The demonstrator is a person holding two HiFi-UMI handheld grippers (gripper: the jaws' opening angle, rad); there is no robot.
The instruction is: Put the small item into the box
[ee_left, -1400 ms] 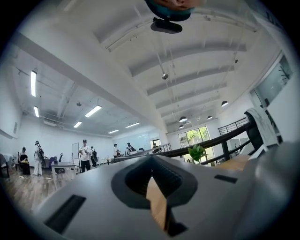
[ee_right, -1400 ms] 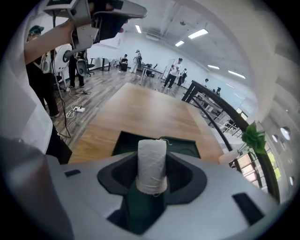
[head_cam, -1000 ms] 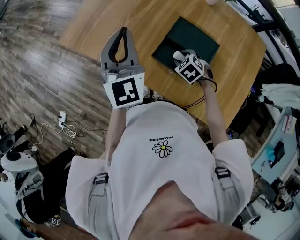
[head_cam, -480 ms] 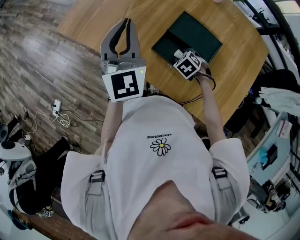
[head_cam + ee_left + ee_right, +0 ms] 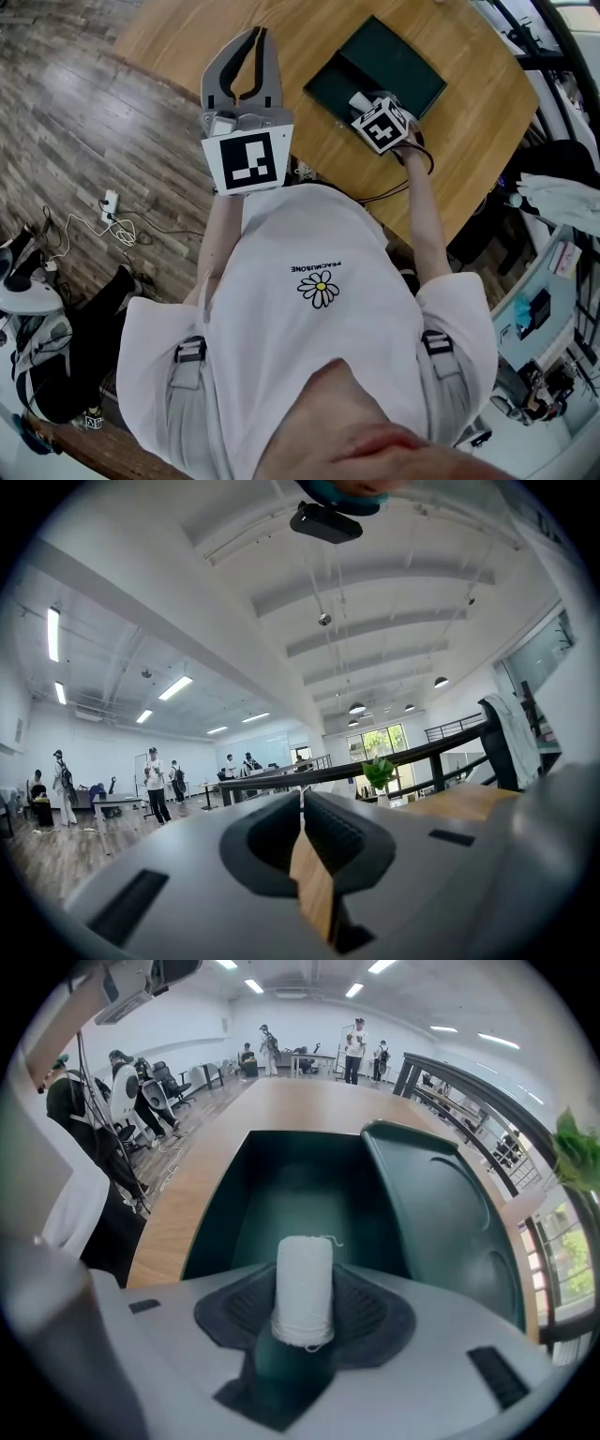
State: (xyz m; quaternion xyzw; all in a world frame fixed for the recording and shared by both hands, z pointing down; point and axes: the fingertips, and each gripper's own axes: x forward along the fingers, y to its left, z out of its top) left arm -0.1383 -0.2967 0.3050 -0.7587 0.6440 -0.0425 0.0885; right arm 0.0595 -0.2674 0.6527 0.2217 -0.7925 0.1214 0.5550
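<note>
Right gripper (image 5: 304, 1290) grips white thread spool (image 5: 304, 1265) over box (image 5: 272, 1194); jaws just easing wider.

White thread spool (image 5: 303, 1288) at centre frame, against dark green box (image 5: 291, 1194). Around, light brown wood-grain table (image 5: 309, 1101).
</note>
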